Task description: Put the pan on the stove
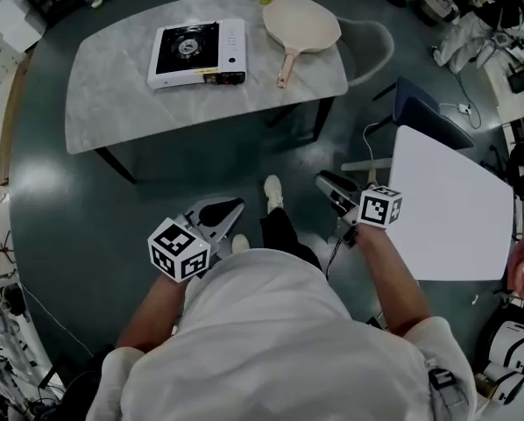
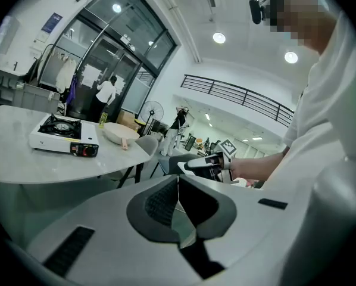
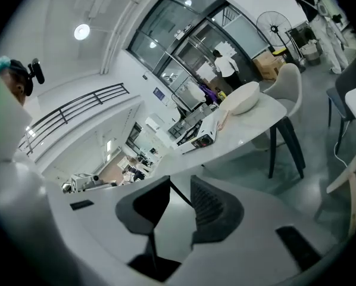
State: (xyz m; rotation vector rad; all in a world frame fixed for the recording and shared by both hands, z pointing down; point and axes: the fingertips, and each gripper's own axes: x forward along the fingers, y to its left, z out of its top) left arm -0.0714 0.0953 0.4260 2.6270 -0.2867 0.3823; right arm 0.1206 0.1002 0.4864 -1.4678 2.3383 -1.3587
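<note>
Pan (image 1: 301,26) sitting on table (image 1: 113,103), just right of stove (image 1: 196,53), not on it (handle pointing toward person). Both grippers hanging over floor, well apart from table. Left gripper (image 1: 231,207) keeping jaw tips pressed together, holding nothing. Right gripper (image 1: 328,184) showing jaws narrowly apart, gap empty.

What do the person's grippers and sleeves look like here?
Both the left gripper and right gripper have pale grey bodies, dark ribbed claw pads and a cube of black-and-white square markers. The person wears a white short-sleeved shirt.
</note>
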